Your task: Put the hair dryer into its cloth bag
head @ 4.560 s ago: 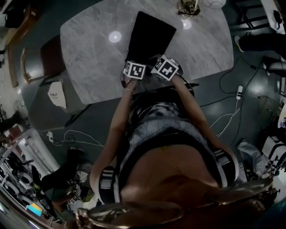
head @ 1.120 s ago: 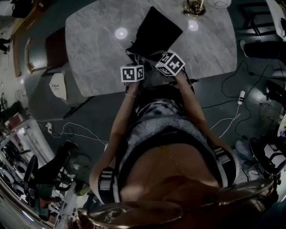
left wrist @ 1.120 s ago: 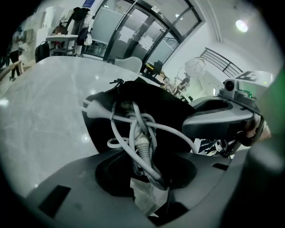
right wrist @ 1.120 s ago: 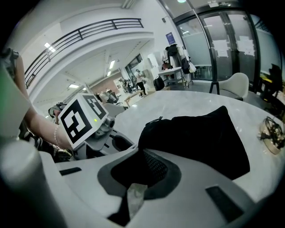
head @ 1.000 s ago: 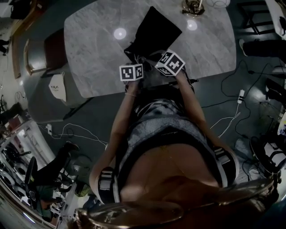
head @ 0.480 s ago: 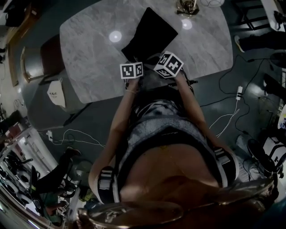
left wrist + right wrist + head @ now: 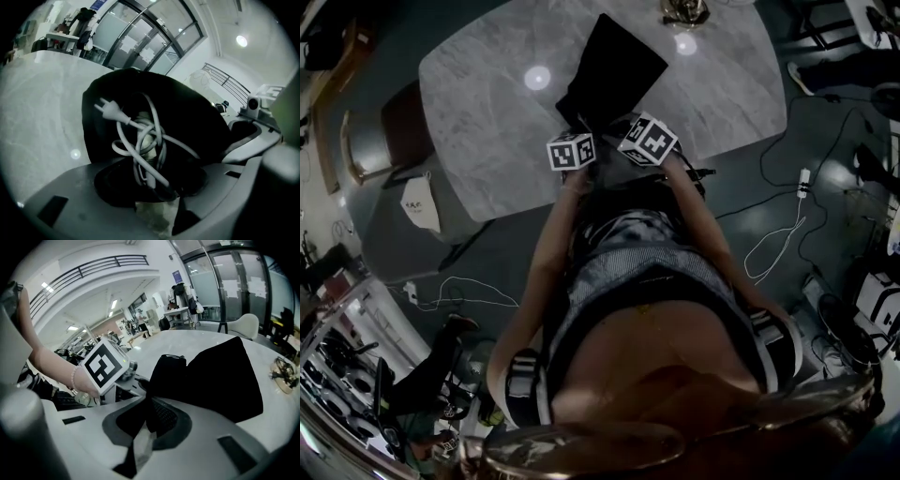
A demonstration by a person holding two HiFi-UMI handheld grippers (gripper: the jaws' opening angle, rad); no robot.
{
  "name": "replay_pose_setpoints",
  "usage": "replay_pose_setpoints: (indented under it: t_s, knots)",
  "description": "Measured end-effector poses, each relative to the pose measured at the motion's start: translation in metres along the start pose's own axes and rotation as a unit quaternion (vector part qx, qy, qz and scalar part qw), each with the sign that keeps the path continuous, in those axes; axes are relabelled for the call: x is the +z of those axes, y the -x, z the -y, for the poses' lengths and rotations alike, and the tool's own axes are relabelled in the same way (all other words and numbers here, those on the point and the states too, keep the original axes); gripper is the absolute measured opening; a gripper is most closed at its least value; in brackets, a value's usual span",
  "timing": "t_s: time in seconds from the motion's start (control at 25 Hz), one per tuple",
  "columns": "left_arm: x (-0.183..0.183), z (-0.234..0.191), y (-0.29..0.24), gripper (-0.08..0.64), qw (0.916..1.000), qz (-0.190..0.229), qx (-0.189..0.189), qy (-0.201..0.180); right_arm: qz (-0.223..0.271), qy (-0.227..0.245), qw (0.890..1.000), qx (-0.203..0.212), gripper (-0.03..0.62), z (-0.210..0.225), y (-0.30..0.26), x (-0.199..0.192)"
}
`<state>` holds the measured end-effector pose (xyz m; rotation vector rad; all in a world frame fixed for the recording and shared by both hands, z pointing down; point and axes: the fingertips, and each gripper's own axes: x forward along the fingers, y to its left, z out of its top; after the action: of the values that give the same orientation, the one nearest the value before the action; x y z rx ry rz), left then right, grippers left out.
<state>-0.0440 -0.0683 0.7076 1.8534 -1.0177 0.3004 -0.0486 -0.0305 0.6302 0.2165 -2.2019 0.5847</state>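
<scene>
The black cloth bag [image 7: 614,70] lies on the marble table [image 7: 487,122] with its mouth toward me. In the left gripper view a tangled white cord [image 7: 140,140] and its plug [image 7: 107,108] sit in the bag's mouth [image 7: 187,122]. The hair dryer is hidden in the dark behind them. My left gripper [image 7: 157,187] is at the mouth. Its jaws have just been opening, and the cord's end and the bag's rim lie loosely between them. My right gripper [image 7: 147,420] is shut on a fold of the bag's rim [image 7: 154,413]. Its cube [image 7: 647,139] is beside the left cube [image 7: 572,150].
A metal ornament [image 7: 684,9] stands at the table's far edge, beyond the bag. A chair [image 7: 394,131] is pushed up to the table's left side. Cables [image 7: 778,234] trail over the floor at the right. My torso fills the lower middle of the head view.
Both grippers stay at the bag's near end. The left one has edged a little lower and closer to the mouth. The right one keeps its hold on the rim.
</scene>
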Motion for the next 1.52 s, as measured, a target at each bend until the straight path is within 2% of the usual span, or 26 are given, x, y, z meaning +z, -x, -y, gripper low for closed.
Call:
replay_pose_setpoints:
  t_s: [0.08, 0.16, 0.24, 0.28, 0.52, 0.72, 0.88, 0.96, 1.04, 1.12, 1.24, 1.4, 1.52]
  knots:
    - [0.0, 0.001, 0.005, 0.201, 0.9999, 0.004, -0.014, 0.003, 0.007, -0.007, 1.0, -0.019, 0.069, 0.003, 0.001, -0.003]
    - [0.001, 0.004, 0.013, 0.224, 0.9997, -0.003, -0.017, -0.02, 0.023, -0.018, 0.999, -0.032, 0.076, 0.006, 0.006, -0.004]
    - [0.002, 0.003, 0.023, 0.246, 0.9988, -0.005, -0.014, -0.048, 0.037, -0.032, 0.998, -0.037, 0.164, 0.009, 0.011, -0.002]
    - [0.003, 0.002, 0.03, 0.258, 0.9982, -0.001, -0.011, -0.059, 0.043, -0.037, 0.998, -0.04, 0.184, 0.01, 0.014, -0.002]
    - [0.023, -0.016, 0.069, 0.282, 0.9907, 0.027, 0.03, -0.13, 0.093, -0.065, 0.99, -0.083, 0.195, 0.027, 0.043, -0.002]
    - [0.049, -0.037, 0.083, 0.282, 0.9805, 0.035, 0.058, -0.184, 0.082, -0.108, 0.984, -0.12, 0.195, 0.041, 0.055, -0.032]
    - [0.064, -0.049, 0.078, 0.282, 0.9665, 0.004, 0.066, -0.248, 0.029, -0.111, 0.986, -0.124, 0.195, 0.036, 0.045, -0.06]
    - [0.067, -0.053, 0.074, 0.282, 0.9538, -0.021, 0.068, -0.292, 0.01, -0.108, 0.987, -0.116, 0.195, 0.027, 0.037, -0.069]
    - [0.07, -0.056, 0.07, 0.282, 0.9369, -0.045, 0.07, -0.339, 0.005, -0.11, 0.988, -0.106, 0.195, 0.018, 0.028, -0.071]
    - [0.072, -0.056, 0.066, 0.281, 0.9246, -0.061, 0.061, -0.371, 0.001, -0.113, 0.988, -0.101, 0.195, 0.012, 0.019, -0.074]
    - [0.072, -0.056, 0.057, 0.279, 0.9201, -0.081, 0.036, -0.382, -0.003, -0.123, 0.988, -0.097, 0.195, 0.005, 0.009, -0.077]
    - [0.077, -0.052, 0.045, 0.167, 0.9138, -0.086, 0.021, -0.396, 0.022, -0.148, 0.984, -0.098, 0.193, 0.005, -0.001, -0.076]
    - [0.076, -0.05, 0.041, 0.11, 0.9139, -0.1, 0.009, -0.393, 0.042, -0.168, 0.979, -0.103, 0.193, 0.008, -0.003, -0.073]
